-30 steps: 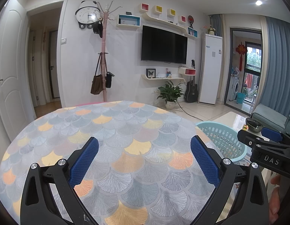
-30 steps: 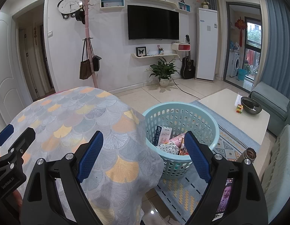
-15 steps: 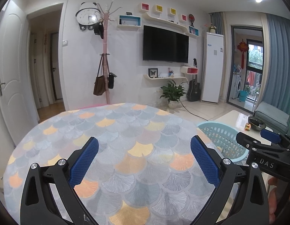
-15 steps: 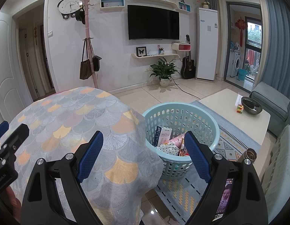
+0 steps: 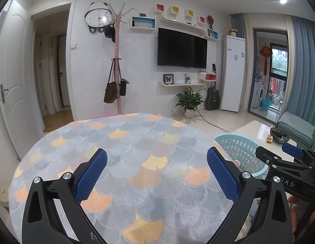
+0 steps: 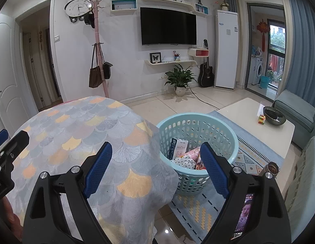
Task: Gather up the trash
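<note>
A light blue plastic basket (image 6: 198, 140) stands on the floor beside a round table (image 6: 80, 134) covered with a fan-pattern cloth. Inside it lie a small carton (image 6: 177, 148) and several crumpled packets (image 6: 190, 158). My right gripper (image 6: 156, 166) hangs open over the table's edge and the basket's near rim, nothing between its blue pads. My left gripper (image 5: 157, 169) stands open above the bare tablecloth (image 5: 137, 142), holding nothing. The basket (image 5: 238, 148) shows at the right of the left wrist view, with the right gripper's finger in front of it.
A white coffee table (image 6: 257, 122) with a dark bowl (image 6: 274, 116) and a small cube stands right of the basket on a patterned rug. A sofa edge, a metal cup (image 6: 272, 167), a potted plant (image 6: 179, 79) and a coat stand (image 6: 99, 50) lie beyond.
The left wrist view has shifted a little: the table and basket sit lower and the wall fills more of the frame. The right gripper has kept still. Both stay open.
</note>
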The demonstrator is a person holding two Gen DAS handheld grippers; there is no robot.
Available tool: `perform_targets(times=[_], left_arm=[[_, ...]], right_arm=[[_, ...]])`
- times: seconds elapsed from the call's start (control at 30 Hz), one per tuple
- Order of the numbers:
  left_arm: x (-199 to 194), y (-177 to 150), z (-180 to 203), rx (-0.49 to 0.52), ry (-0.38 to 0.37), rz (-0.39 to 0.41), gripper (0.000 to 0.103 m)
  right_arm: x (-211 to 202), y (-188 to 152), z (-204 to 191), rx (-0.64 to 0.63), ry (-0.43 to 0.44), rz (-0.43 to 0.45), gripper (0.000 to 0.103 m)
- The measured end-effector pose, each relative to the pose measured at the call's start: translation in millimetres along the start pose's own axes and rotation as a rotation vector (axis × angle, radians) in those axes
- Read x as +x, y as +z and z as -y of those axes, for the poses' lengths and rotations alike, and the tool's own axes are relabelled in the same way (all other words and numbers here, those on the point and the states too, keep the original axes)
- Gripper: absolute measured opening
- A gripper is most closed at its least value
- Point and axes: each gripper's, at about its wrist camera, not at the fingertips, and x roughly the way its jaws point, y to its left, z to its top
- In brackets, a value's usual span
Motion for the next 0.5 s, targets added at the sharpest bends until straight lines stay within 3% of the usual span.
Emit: perform_targets(times=[0.17, 0.33, 0.5], left_arm=[[-4, 2, 9, 0.043, 0.046, 0.002, 0.094], [-11, 2, 11, 0.048, -0.001, -0.016, 0.095], [-18, 2, 5, 0.036, 0.004, -0.01, 0.095]], right_arm=[[-5, -1, 2, 0.011, 0.005, 0.003, 0.084], [-9, 0, 4, 0.013, 0.006, 0.009, 0.084], [-13, 2, 3, 0.01, 0.004, 0.014, 0.084]])
